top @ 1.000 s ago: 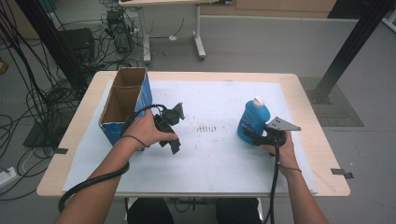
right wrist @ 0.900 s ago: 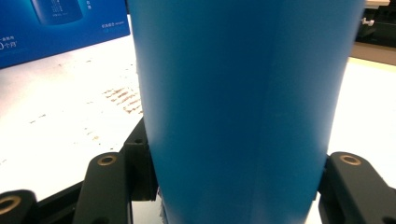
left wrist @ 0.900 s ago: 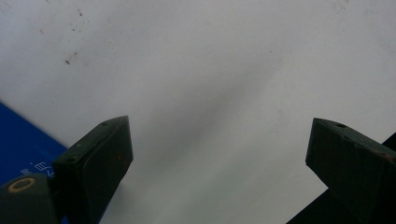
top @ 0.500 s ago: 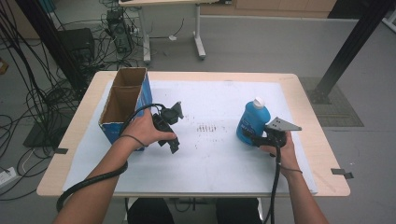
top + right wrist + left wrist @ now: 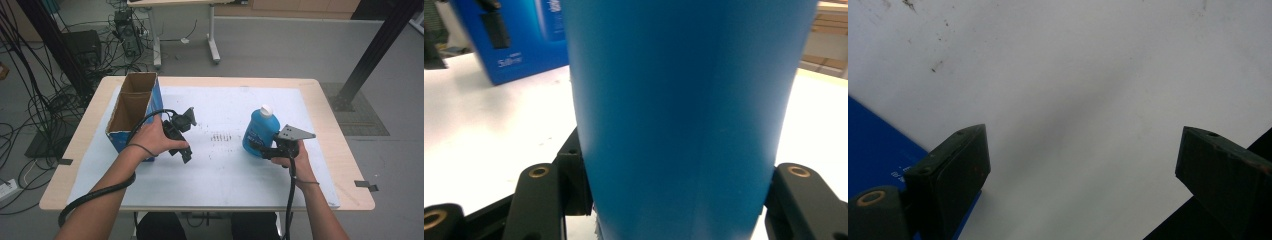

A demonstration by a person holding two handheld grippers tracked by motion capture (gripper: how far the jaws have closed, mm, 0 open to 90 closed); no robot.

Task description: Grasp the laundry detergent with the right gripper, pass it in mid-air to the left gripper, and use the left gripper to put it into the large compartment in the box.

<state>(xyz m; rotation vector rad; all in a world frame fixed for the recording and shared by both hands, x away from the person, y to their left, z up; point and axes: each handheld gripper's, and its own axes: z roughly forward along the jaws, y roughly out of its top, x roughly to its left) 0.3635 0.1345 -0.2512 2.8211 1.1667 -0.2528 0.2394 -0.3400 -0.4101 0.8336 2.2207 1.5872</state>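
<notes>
Nothing has moved since the earlier frame.
Right tool (image 5: 264,150) clamps the upright blue bottle (image 5: 260,131), centre-right; left tool (image 5: 1083,170), wide open, holds nothing.

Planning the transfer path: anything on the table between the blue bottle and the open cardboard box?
Only the left gripper, open, beside the blue-sided cardboard box. The right gripper is shut on the blue white-capped plastic bottle.

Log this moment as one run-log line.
right gripper: shut on blue bottle, upright on table | left gripper: open, nothing between jaws, beside open cardboard box
</notes>
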